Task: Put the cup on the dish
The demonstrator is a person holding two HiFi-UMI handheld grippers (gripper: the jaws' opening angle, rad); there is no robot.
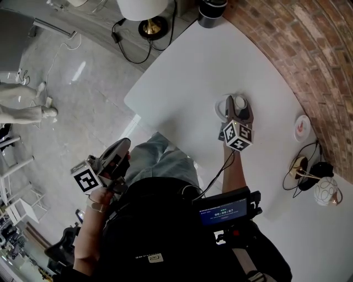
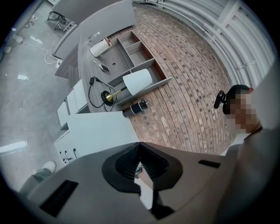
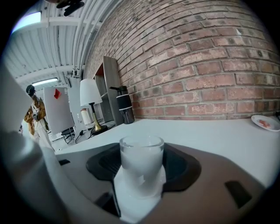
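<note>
A frosted glass cup (image 1: 240, 101) stands upright between the jaws of my right gripper (image 1: 239, 104) over the white table (image 1: 182, 82). In the right gripper view the cup (image 3: 141, 162) fills the gap and both dark pads press its sides, so the right gripper (image 3: 142, 168) is shut on it. A small white dish (image 1: 301, 127) with a red mark lies on the table further right, near the brick wall, apart from the cup; the right gripper view has the dish (image 3: 265, 123) at its far right edge. My left gripper (image 1: 122, 145) hangs off the table at the left, shut and empty (image 2: 140, 145).
A lamp (image 1: 144, 10) and a black canister (image 1: 210, 12) stand at the table's far end. Cables, a black object and a patterned ball (image 1: 326, 191) crowd the table's right side beyond the dish. The brick wall (image 1: 309, 49) runs along the table's right side.
</note>
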